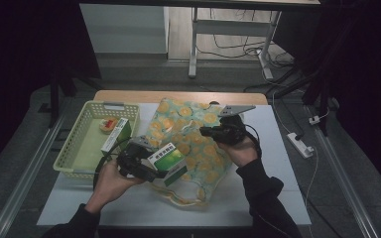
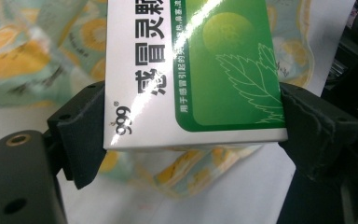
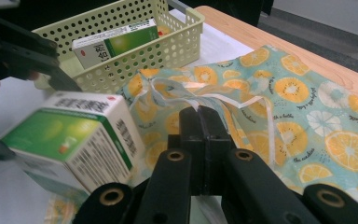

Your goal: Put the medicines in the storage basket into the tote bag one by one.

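Observation:
A green and white medicine box (image 1: 165, 155) (image 2: 191, 70) (image 3: 70, 135) hangs above the near left edge of a kiwi- and orange-print cloth bag (image 1: 193, 129) (image 3: 307, 102) (image 2: 28, 51). My left gripper (image 1: 155, 164) (image 2: 196, 123) is shut on the box, one black pad on each side. My right gripper (image 1: 206, 131) (image 3: 199, 112) rests on the middle of the bag, its jaws pressed together on the bag's white strap (image 3: 242, 99), which rises a little off the fabric.
A pale yellow perforated basket (image 1: 74, 144) (image 3: 135, 60) stands left of the bag. It holds a second green and white box (image 1: 116, 134) (image 3: 116, 42) and a small orange item (image 1: 108, 124). A white sheet (image 1: 129, 203) covers the table.

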The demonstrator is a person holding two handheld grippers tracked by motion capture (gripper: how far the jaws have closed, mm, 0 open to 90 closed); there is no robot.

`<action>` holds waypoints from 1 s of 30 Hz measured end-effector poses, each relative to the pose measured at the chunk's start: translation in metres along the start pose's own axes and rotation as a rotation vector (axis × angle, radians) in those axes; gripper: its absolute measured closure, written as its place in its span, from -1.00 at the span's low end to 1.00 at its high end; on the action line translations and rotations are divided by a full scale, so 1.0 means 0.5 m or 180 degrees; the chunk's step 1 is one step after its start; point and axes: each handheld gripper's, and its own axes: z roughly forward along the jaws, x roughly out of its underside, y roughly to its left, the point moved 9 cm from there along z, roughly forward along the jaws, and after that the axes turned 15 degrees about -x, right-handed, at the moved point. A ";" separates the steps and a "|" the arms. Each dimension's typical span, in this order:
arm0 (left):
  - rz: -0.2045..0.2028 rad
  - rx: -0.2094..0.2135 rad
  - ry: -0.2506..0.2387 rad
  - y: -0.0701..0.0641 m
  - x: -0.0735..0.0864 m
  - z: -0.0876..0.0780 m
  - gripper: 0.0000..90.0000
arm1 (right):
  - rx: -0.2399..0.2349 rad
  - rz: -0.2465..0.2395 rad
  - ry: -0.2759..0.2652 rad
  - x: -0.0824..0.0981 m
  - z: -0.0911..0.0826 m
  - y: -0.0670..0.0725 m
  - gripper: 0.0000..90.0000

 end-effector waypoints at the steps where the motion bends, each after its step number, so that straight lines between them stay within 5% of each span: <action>1: 0.0008 -0.0025 0.0005 -0.002 -0.004 0.008 -0.62 | -0.0005 0.0001 -0.0003 0.000 0.000 0.001 1.00; 12: 0.0048 -0.0081 0.0028 -0.006 -0.039 0.072 -0.62 | -0.0009 -0.0007 0.0006 0.001 0.003 0.001 1.00; 30: 0.0012 -0.0344 0.0058 0.030 -0.079 0.142 -0.62 | -0.0018 -0.0008 -0.0006 0.001 0.001 0.001 1.00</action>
